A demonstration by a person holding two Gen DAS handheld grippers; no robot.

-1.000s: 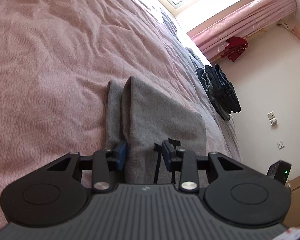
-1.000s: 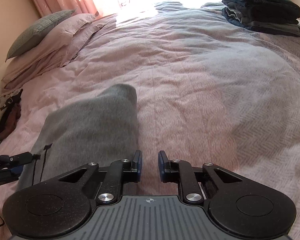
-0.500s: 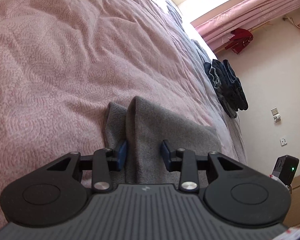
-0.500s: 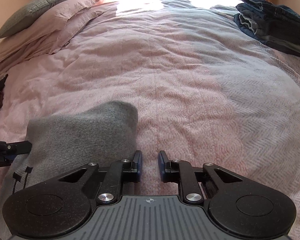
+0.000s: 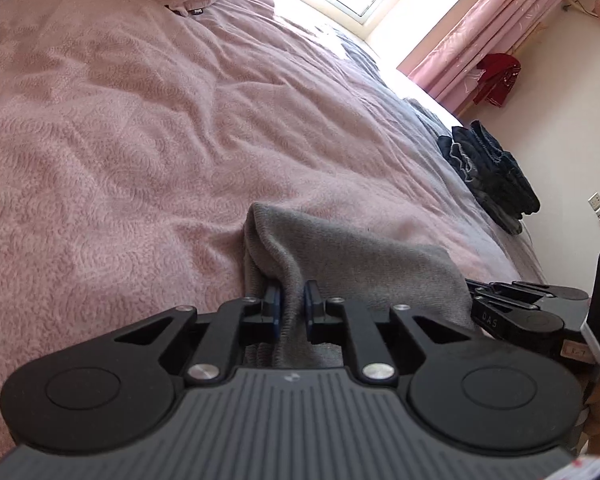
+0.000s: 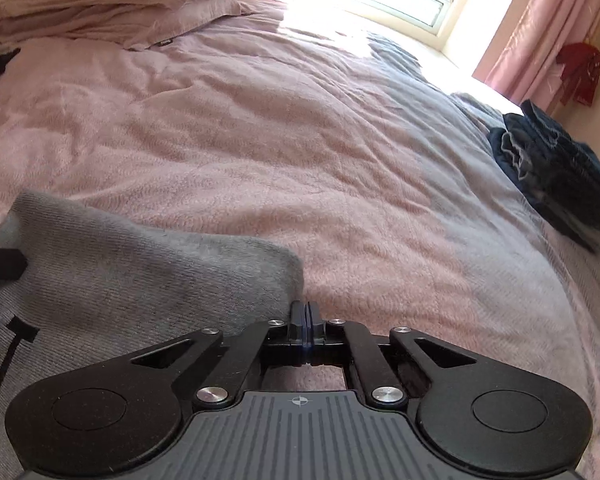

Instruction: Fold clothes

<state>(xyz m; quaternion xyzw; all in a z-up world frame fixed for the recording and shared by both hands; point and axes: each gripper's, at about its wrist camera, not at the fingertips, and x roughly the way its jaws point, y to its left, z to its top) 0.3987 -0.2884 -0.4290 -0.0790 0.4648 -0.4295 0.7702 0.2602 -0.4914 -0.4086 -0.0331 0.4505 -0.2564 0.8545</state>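
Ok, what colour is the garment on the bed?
Grey garment, black markings near its edge; right wrist view shows it best.

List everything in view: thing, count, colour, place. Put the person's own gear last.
grey garment: one, grey with black marking, on the bedspread, nearest the grippers
bedspread: one, pink
pillows: a stack, pink, at the bed's head
folded clothes: one pile, dark blue, at the bed's right edge
curtains: pink, beside the window
red cloth: one, hanging by the curtains
left gripper: black, fold of grey garment between its fingers
right gripper: black, closed, empty
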